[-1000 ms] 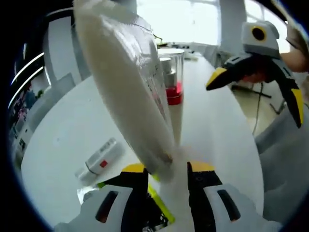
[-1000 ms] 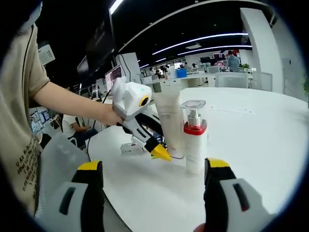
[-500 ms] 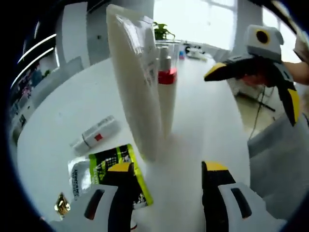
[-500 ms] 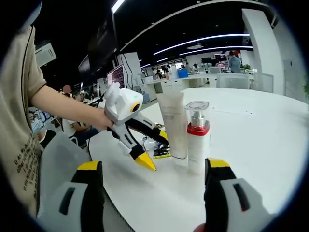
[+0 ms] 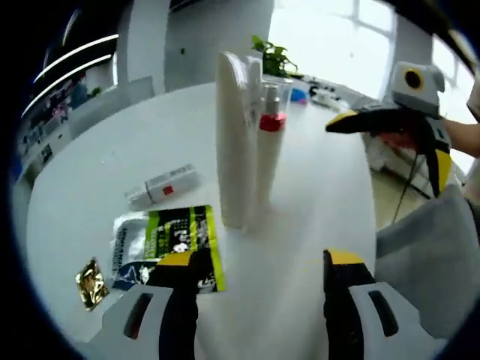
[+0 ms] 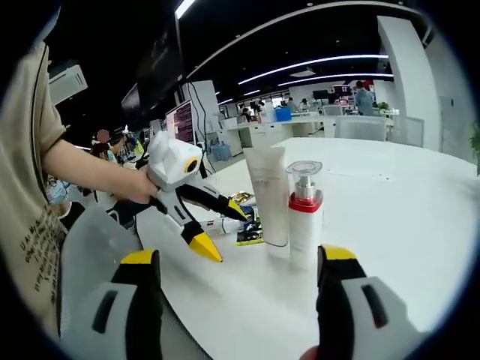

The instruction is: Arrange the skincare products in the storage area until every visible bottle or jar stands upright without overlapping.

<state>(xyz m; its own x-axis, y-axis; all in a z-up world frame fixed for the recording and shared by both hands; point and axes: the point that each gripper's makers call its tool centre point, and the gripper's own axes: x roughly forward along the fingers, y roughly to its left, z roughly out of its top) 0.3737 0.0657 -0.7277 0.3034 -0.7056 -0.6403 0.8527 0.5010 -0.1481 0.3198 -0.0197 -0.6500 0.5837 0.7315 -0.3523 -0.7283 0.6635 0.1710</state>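
- The round white table carries all the skincare products.
- The left hand-held gripper, black jaws with yellow tips, stands spread wide with nothing between them, just short of the upright products; in the right gripper view it hangs above the table edge beside them.
- The right hand-held gripper is likewise spread wide and holds nothing; in the left gripper view it hovers off to the side of the table.
- The tall white squeeze tube stands upright on its cap, touching or just beside the pump bottle.
- The white pump bottle with a red collar and clear cap stands upright.
- A green-and-black flat sachet lies flat; its writing is too blurred to read.
- A small white tube with a red mark lies on its side.
- A small gold foil packet lies near the table edge.
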